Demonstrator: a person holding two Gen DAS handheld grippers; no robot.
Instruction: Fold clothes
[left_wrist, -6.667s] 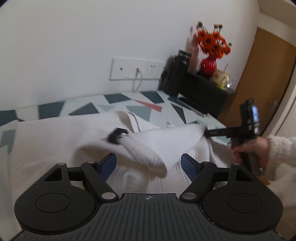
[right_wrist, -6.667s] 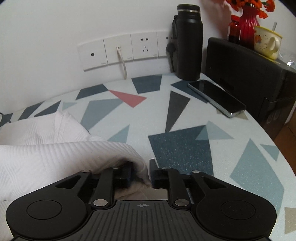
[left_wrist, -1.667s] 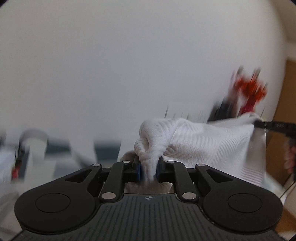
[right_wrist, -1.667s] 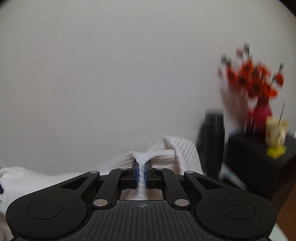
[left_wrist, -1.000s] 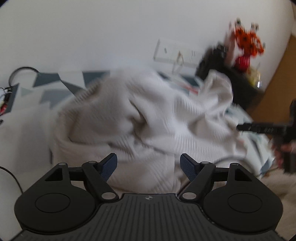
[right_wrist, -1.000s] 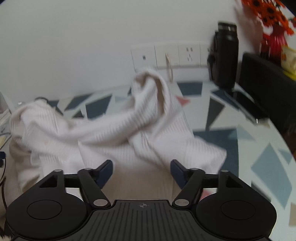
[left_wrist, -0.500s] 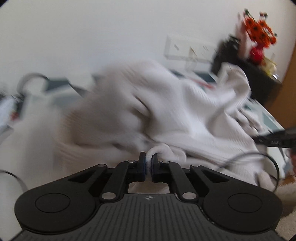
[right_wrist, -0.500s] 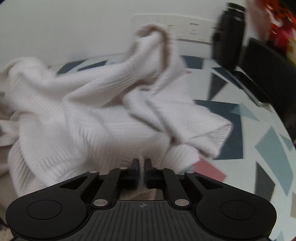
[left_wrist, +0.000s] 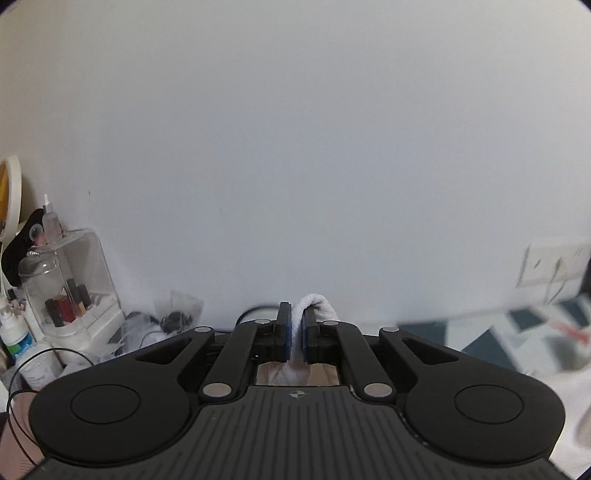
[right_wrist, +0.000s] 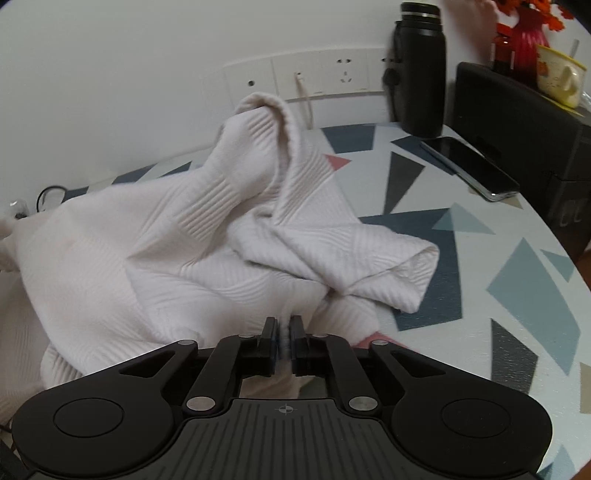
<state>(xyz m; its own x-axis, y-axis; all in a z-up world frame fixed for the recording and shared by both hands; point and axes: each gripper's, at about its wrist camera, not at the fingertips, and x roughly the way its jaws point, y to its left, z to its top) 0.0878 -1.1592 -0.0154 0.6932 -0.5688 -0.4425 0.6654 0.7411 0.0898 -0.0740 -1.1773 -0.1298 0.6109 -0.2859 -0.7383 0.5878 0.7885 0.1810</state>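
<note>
A white ribbed sweater (right_wrist: 207, 236) lies crumpled on the round table with the triangle pattern (right_wrist: 524, 280); one sleeve (right_wrist: 266, 110) stands up near the wall sockets. My right gripper (right_wrist: 283, 332) is shut on a fold at the sweater's near edge. In the left wrist view my left gripper (left_wrist: 296, 325) is shut on a small bunch of the white sweater (left_wrist: 314, 306) and is raised toward the bare wall, so the rest of the garment is hidden under it apart from a white patch at the lower right.
A black bottle (right_wrist: 419, 70), a phone (right_wrist: 469, 166), a black box (right_wrist: 524, 122) with a red vase (right_wrist: 522, 33) and a cup (right_wrist: 557, 74) stand at the table's far right. A clear cosmetics case (left_wrist: 70, 284), bottles and cables sit at the left.
The left gripper has lifted its pinch of sweater, its view swinging from the pile to the wall. The right gripper stays shut on the near edge; the pile has barely shifted.
</note>
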